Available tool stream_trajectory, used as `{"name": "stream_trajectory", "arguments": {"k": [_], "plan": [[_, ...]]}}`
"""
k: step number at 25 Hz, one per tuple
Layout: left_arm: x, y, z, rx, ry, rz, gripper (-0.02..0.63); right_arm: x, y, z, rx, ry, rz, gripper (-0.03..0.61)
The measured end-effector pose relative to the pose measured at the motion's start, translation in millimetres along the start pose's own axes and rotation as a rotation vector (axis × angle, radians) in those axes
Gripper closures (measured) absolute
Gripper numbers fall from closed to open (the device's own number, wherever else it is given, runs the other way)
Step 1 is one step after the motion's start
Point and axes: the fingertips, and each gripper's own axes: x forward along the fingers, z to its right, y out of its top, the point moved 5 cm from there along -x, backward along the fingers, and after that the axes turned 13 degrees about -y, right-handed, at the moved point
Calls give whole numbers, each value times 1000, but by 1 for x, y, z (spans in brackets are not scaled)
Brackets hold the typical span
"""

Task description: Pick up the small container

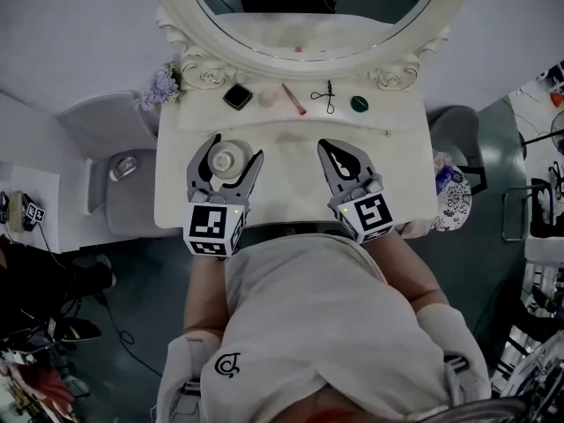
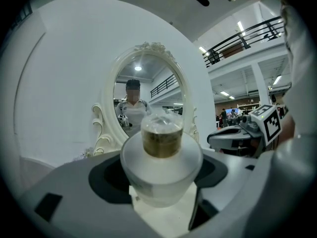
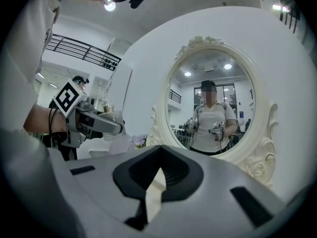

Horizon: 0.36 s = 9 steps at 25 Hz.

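The small container (image 1: 225, 159) is a round frosted-white jar with a gold cap under a clear top, near the front left of the cream vanity table (image 1: 291, 196). My left gripper (image 1: 235, 148) has a jaw on each side of it, and in the left gripper view the jar (image 2: 161, 155) fills the space between the black pads (image 2: 106, 180), touching both. Whether it is off the table I cannot tell. My right gripper (image 1: 328, 146) rests to the right, its jaws together with nothing between them (image 3: 157, 177).
Along the back of the table lie a black compact (image 1: 237, 96), a pale round piece (image 1: 267, 97), a pink stick (image 1: 294, 99), a metal eyelash curler (image 1: 328, 96) and a green disc (image 1: 359, 104). The oval mirror (image 1: 313, 25) rises behind. Purple flowers (image 1: 161, 86) sit at the back left.
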Motion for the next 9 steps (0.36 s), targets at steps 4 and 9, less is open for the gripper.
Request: {"name": "stream_trajectory", "arguments": {"k": [4,9], "plan": [[4,-3,1,-2,-2,-5,262,0,-4,1,2,-3,-7,574],[5,-7,4,1,-5,-21,262,-1,-6,0,-8,2,-17,574]]}}
